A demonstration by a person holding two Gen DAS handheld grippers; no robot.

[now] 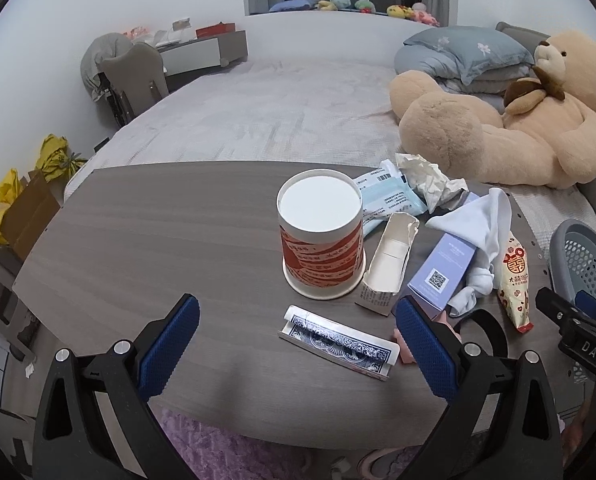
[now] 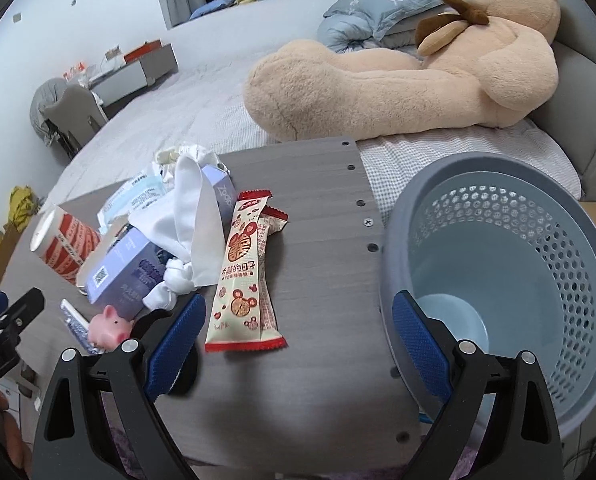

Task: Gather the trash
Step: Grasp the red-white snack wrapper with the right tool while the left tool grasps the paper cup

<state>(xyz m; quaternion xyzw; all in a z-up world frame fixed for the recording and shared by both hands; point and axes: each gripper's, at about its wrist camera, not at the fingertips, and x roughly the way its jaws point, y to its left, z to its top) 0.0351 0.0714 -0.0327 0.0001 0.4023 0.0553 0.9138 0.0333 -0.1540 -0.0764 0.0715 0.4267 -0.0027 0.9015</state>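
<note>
Trash lies on a grey wooden table (image 1: 146, 240). A red-and-white paper cup (image 1: 320, 240) stands upside down at the middle. Beside it lie a torn white carton (image 1: 389, 260), a purple box (image 1: 443, 268), a white cloth (image 1: 481, 240), crumpled paper (image 1: 429, 180), a pale blue packet (image 1: 385, 196) and a blue playing-card box (image 1: 337, 340). My left gripper (image 1: 298, 344) is open and empty, over the card box. Two snack wrappers (image 2: 244, 276) lie ahead of my right gripper (image 2: 298, 340), which is open and empty. A grey-blue perforated bin (image 2: 509, 280) stands at the table's right end.
A small pink pig toy (image 2: 108, 326) and a black band (image 1: 487, 332) lie at the table's near edge. Beyond the table is a bed (image 1: 278, 112) with a big teddy bear (image 1: 517, 120) and pillows. A chair (image 1: 134, 72) and yellow bags (image 1: 54, 156) stand at the left.
</note>
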